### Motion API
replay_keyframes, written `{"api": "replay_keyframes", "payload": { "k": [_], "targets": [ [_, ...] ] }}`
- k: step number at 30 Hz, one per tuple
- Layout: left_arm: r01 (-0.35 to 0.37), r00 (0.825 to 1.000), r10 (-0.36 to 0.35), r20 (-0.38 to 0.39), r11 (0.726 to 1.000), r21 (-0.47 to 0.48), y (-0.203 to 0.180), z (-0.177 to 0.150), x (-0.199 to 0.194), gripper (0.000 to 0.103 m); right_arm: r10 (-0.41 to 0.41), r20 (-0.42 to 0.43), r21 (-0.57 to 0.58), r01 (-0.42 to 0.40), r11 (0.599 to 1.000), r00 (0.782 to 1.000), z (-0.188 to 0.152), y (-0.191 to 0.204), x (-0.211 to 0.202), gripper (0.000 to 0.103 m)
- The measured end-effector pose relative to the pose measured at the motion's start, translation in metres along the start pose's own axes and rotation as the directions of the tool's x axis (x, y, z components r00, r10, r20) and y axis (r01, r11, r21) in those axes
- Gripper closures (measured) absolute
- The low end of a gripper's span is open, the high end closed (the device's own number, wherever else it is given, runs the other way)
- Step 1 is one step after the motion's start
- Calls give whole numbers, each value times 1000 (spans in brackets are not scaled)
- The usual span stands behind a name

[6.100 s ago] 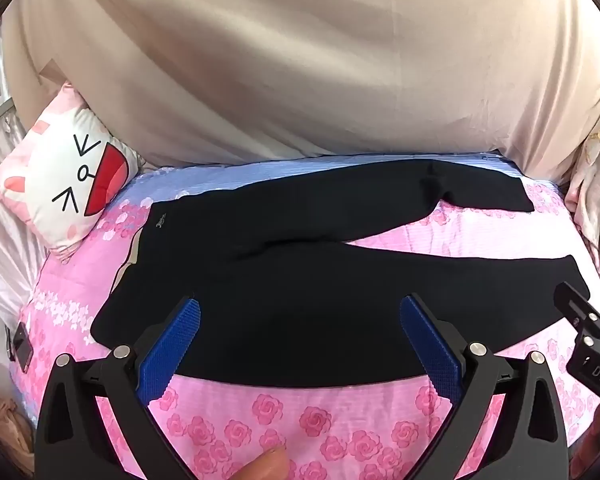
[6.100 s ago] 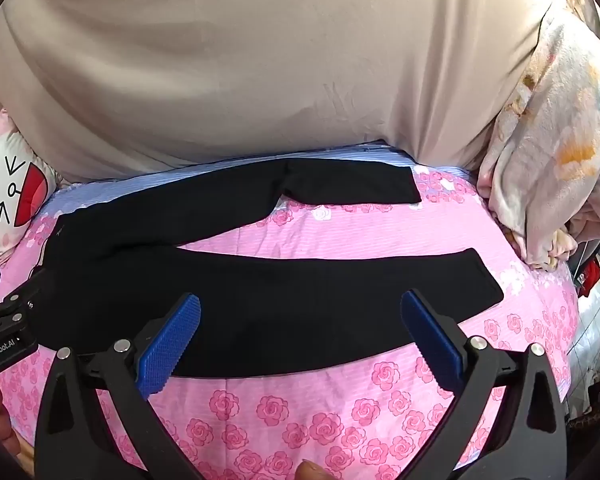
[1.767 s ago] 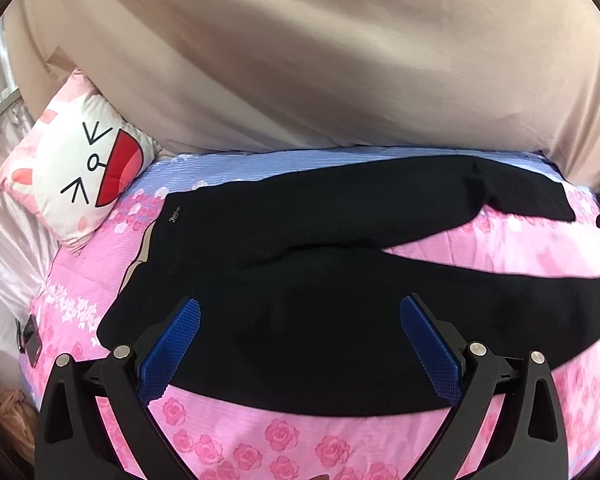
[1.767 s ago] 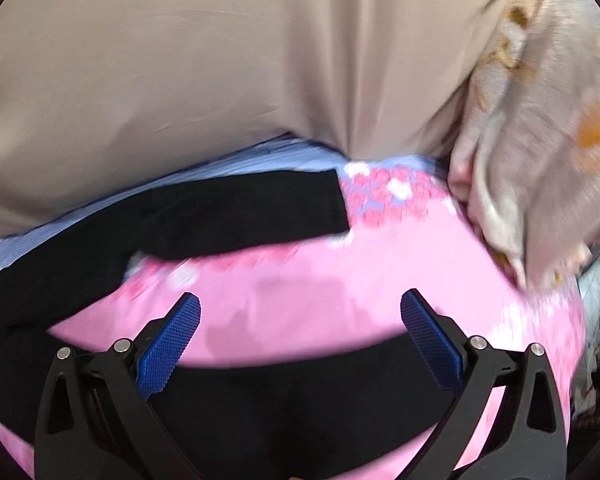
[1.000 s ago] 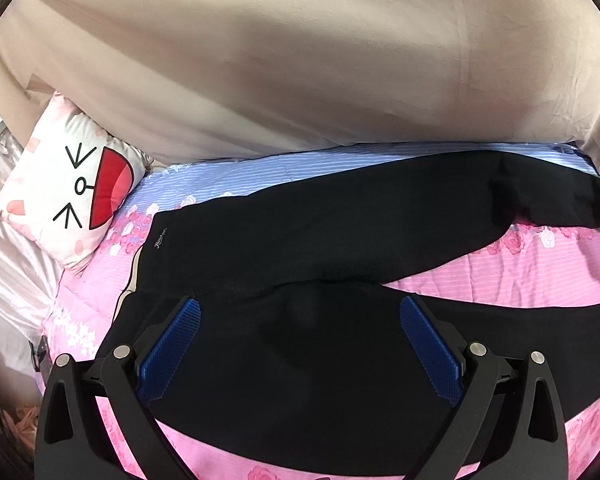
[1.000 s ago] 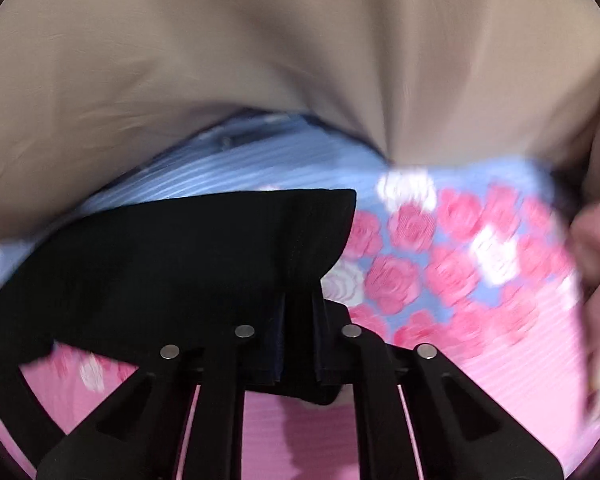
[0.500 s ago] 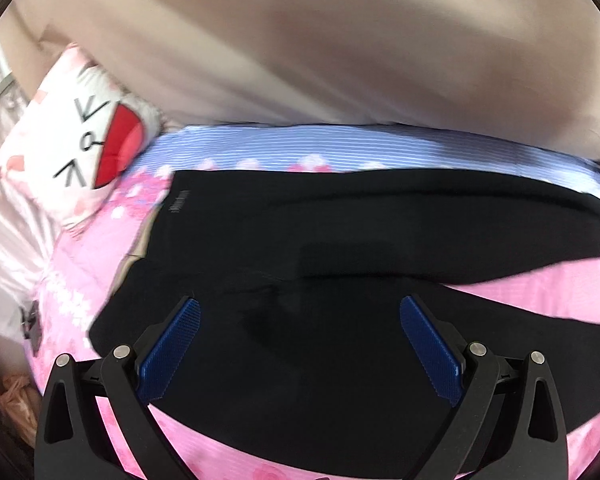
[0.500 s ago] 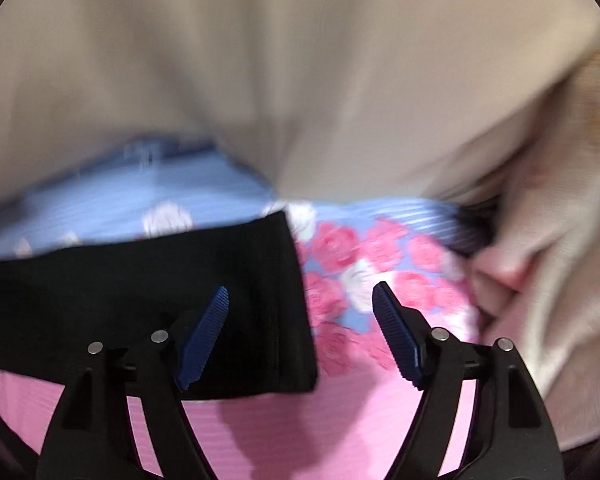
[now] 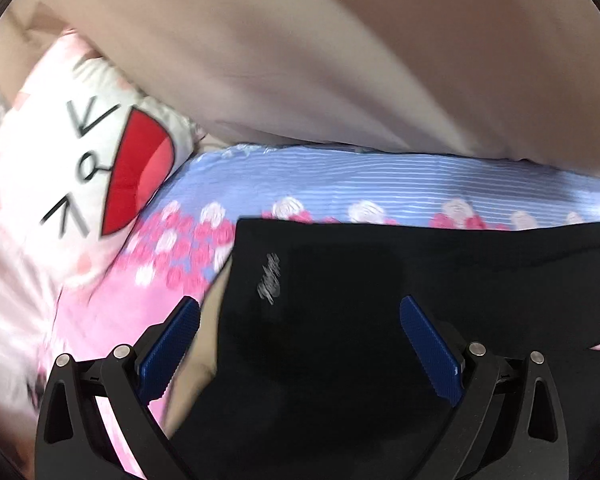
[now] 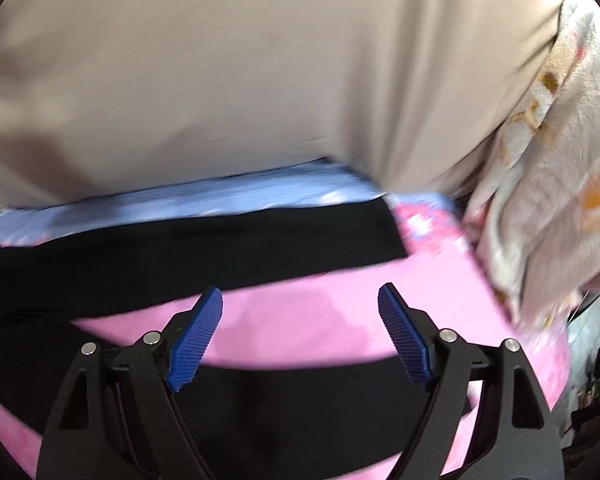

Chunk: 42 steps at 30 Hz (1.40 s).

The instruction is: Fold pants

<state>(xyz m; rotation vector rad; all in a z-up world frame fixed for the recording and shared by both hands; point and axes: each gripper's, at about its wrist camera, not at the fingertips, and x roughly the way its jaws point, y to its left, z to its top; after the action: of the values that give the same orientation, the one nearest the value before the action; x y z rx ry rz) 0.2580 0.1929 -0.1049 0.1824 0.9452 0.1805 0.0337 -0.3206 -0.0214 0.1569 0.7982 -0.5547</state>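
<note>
Black pants (image 9: 360, 320) spread flat on the bed
You see the waist end at left with a small pale script logo, a tan lining showing at its edge; the two legs (image 10: 204, 240) run rightward, apart, pink sheet between them

the right tongs (image 10: 300, 336) stand wide apart at six o'clock, having just been opening, with nothing between them but pink bed (image 10: 340, 320) sheet. black pants (image 10: 204, 248) lie across the bed: one leg runs from nine to two o'clock, the other under the tongs. a beige curtain (image 10: 260, 80) fills twelve o'clock; a pale patterned blanket (image 10: 548, 200) hangs at three.
</note>
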Motion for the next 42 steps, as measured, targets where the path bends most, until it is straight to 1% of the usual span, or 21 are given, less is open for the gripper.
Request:
{"api": "replay_keyframes", "payload": {
  "k": [2, 5, 7, 8, 10, 12, 16, 19, 21, 22, 23, 24, 27, 29, 31, 33, 37, 39, 40, 41, 42],
  "targets": [
    [41, 999, -41, -20, 999, 10, 16, 8, 23, 6, 32, -10, -32, -32, 999, 999, -11, 42, -20, 25],
    [48, 998, -47, -41, 998, 43, 35, 19, 60, 7, 73, -22, -95, -74, 993, 997, -22, 93, -33, 25],
    [69, 996, -66, -61, 996, 53, 44, 23, 84, 18, 83, -37, -152, -87, 985, 996, -28, 127, -39, 25],
    [83, 994, -79, -80, 996, 46, 48, 23, 95, 34, 83, -37, -168, -88, 982, 996, -32, 137, -40, 25],
    [158, 978, -155, -137, 987, 11, 55, 19, 117, 54, 82, -44, -212, -90, 973, 996, -40, 162, -48, 25],
    [202, 974, -205, -101, 979, -33, 64, 18, 123, 54, 73, -46, -248, -82, 965, 996, -45, 178, -56, 25],
    [133, 988, -134, -78, 991, -10, 65, 31, 128, 54, 66, -52, -242, -76, 967, 996, -47, 181, -60, 25],
    [88, 992, -89, -94, 996, -5, 60, 34, 130, 52, 52, -55, -190, -62, 980, 997, -45, 161, -48, 25],
    [83, 993, -83, -85, 997, 1, 58, 34, 120, 49, 27, -47, -153, -34, 988, 999, -40, 129, -36, 25],
    [85, 993, -86, -75, 996, -8, 57, 34, 112, 42, 11, -44, -140, -17, 990, 999, -38, 114, -29, 23],
    [81, 994, -82, -74, 997, -13, 55, 33, 107, 26, -17, -42, -115, 12, 993, 999, -34, 86, -16, 18],
    [69, 994, -70, -78, 997, -14, 54, 33, 105, 19, -39, -38, -98, 35, 995, 999, -27, 66, -6, 16],
    [4, 988, 0, -153, 1000, 27, 43, 29, 112, 19, -108, -58, -46, 106, 993, 992, 1, -16, 49, 16],
    [-15, 986, 18, -166, 1000, 19, 42, 27, 114, 19, -149, -84, -24, 147, 989, 985, 21, -64, 91, 16],
    [-25, 983, 22, -184, 1000, -12, 43, 28, 114, 20, -176, -124, 5, 178, 984, 977, 44, -112, 140, 16],
    [-25, 979, 16, -205, 999, -41, 42, 32, 116, 29, -174, -168, 33, 182, 983, 970, 59, -145, 179, 16],
    [-58, 977, 46, -210, 997, -49, 36, 42, 126, 35, -155, -215, 67, 173, 983, 964, 80, -179, 239, 17],
    [-55, 978, 45, -203, 997, -45, 34, 45, 129, 47, -149, -233, 80, 172, 982, 961, 84, -190, 265, 19],
    [-44, 979, 33, -202, 998, -48, 32, 46, 129, 49, -137, -243, 83, 161, 983, 960, 84, -192, 274, 23],
    [-52, 979, 41, -201, 998, -47, 31, 47, 129, 50, -108, -262, 88, 135, 987, 959, 83, -193, 283, 43],
    [-53, 979, 43, -199, 998, -46, 29, 47, 130, 55, -54, -267, 96, 83, 992, 962, 81, -192, 290, 54]
  ]
}}
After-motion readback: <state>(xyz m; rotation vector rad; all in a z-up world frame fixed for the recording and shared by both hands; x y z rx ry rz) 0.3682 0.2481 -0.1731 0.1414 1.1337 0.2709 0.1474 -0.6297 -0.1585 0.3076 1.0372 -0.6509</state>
